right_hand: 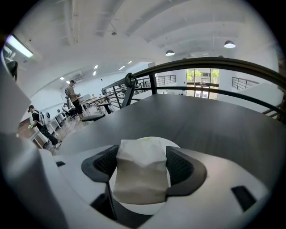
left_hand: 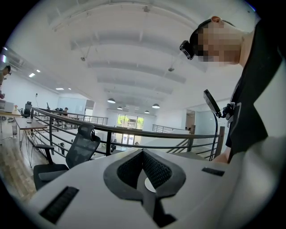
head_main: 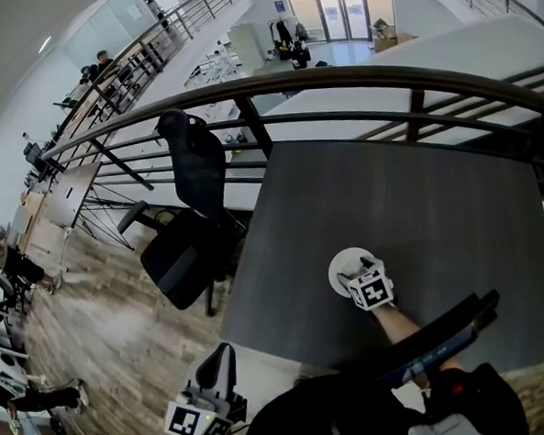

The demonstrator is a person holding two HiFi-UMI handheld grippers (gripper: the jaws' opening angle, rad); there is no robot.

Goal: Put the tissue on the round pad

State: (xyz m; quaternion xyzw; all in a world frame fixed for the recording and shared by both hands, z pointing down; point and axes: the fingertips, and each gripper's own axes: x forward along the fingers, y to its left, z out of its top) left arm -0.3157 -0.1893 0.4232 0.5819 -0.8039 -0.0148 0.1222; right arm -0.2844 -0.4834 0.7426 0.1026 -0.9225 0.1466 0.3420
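Observation:
A white folded tissue [right_hand: 142, 167] sits between the two black pads of my right gripper [right_hand: 142, 150], touching both; the gripper is shut on it. Right under it lies the round white pad [right_hand: 172, 144] on the dark grey table [right_hand: 214, 120]. In the head view the right gripper [head_main: 357, 273] hovers over the round pad [head_main: 342, 264] near the table's front edge. My left gripper [head_main: 225, 353] hangs off the table at the lower left, pointing up. Its jaws [left_hand: 143, 152] meet at the tips with nothing between them.
A black office chair [head_main: 194, 217] stands left of the table [head_main: 418, 203]. A dark metal railing [head_main: 337, 79] runs along the table's far side. Wooden floor [head_main: 104, 332] lies to the left, below the left gripper. A person's dark sleeve fills the bottom edge.

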